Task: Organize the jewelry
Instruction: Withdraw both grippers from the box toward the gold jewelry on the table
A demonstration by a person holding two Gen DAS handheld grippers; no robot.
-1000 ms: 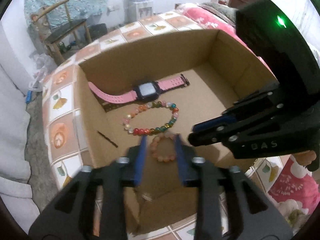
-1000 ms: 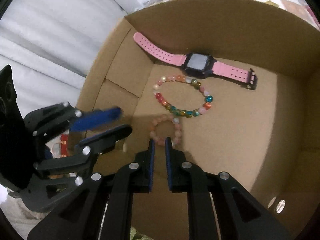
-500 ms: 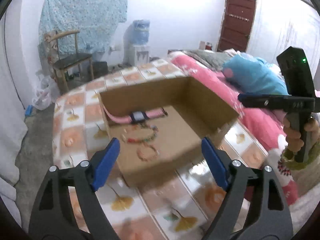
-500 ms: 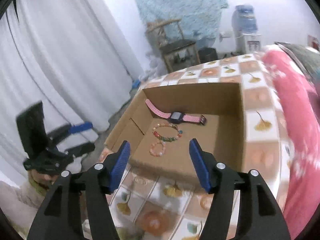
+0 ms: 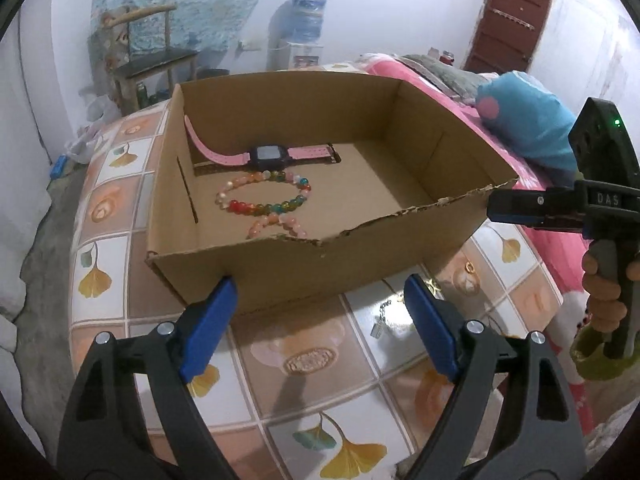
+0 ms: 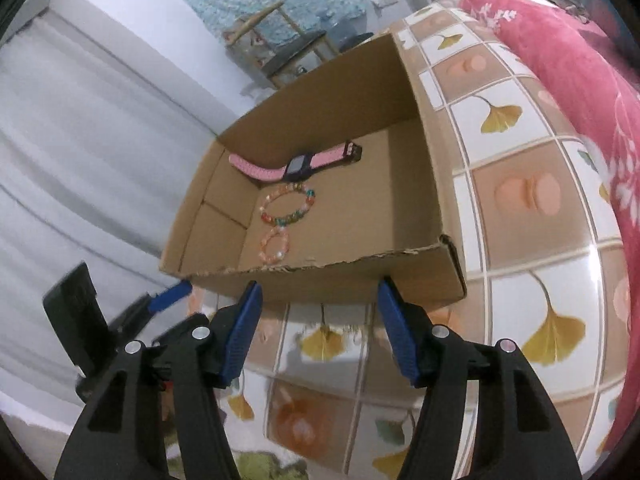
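Inside the cardboard box (image 5: 280,268) lie the pink watch (image 5: 267,156) by the far wall, the multicoloured bead bracelet (image 5: 266,196) mid-floor, and the small peach bracelet (image 5: 276,226) nearest the torn front rim. Outside that front wall, the left gripper (image 5: 320,320) and right gripper (image 6: 318,324) both gape, empty. Something small, perhaps a chain (image 5: 386,316), glints on the tiled cloth (image 5: 304,360).

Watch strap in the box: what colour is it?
Pink, with a dark case; the watch shows best in the left wrist view.
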